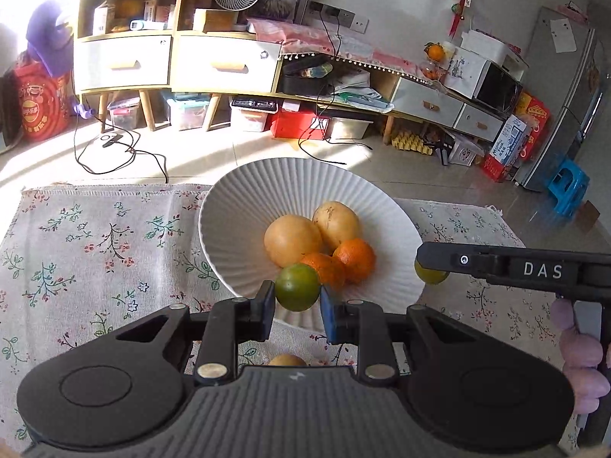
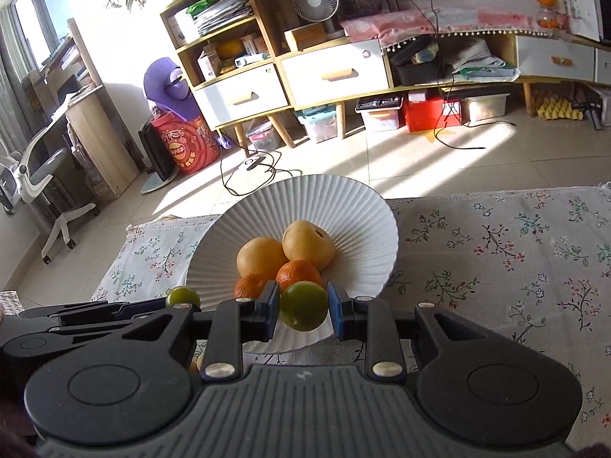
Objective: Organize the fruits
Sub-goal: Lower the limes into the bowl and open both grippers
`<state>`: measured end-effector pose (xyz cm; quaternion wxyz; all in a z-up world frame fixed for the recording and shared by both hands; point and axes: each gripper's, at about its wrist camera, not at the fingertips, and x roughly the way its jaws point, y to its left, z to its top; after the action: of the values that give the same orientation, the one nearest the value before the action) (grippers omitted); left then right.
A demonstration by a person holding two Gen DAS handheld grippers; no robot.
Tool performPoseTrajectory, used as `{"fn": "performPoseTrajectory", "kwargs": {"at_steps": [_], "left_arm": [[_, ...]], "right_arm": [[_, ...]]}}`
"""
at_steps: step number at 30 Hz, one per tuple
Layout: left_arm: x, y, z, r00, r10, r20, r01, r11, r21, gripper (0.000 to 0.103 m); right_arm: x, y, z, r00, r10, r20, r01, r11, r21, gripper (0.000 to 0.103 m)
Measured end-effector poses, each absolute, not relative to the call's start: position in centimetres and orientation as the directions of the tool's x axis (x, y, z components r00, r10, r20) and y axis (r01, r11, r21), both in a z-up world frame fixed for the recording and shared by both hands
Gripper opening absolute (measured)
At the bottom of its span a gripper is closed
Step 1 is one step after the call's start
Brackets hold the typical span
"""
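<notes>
A white ribbed bowl [image 1: 244,206] [image 2: 366,221] stands on the floral tablecloth and holds two yellow fruits [image 1: 292,240] [image 2: 307,244] and two oranges [image 1: 353,259] [image 2: 298,273]. My left gripper [image 1: 297,297] is shut on a green citrus fruit [image 1: 298,286] at the bowl's near rim. My right gripper [image 2: 303,307] is shut on another green citrus fruit [image 2: 303,305] over the bowl's near rim; it shows at the right of the left wrist view [image 1: 431,273]. A further yellow fruit [image 1: 287,360] lies on the cloth, mostly hidden under my left gripper.
The floral tablecloth [image 1: 95,252] [image 2: 496,259] covers the table, whose far edge is just behind the bowl. Beyond it are a tiled floor with cables, wooden cabinets [image 1: 172,57], storage boxes, a fridge [image 1: 565,87] and an office chair [image 2: 34,175].
</notes>
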<state>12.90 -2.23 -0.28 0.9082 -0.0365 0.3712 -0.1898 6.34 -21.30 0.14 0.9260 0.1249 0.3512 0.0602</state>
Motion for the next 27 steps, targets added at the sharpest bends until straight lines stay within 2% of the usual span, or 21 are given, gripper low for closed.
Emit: {"fn": "performPoseTrajectory", "kwargs": {"at_steps": [12,27], "left_arm": [[15.1,-2.2,-1.2,0.614,-0.388,-0.687,0.349,0.914,-0.204,0.013],[15.8,-1.7,-1.7,0.594,-0.442,-0.673,0.405,0.886,-0.224,0.014]], "right_arm": [[9.3,-21.9,-1.3,0.747,0.136,-0.651,0.031,0.971,0.239,0.025],[10.9,-21.0,-1.9,0.738,0.093,-0.669,0.023,0.986,0.163,0.025]]}}
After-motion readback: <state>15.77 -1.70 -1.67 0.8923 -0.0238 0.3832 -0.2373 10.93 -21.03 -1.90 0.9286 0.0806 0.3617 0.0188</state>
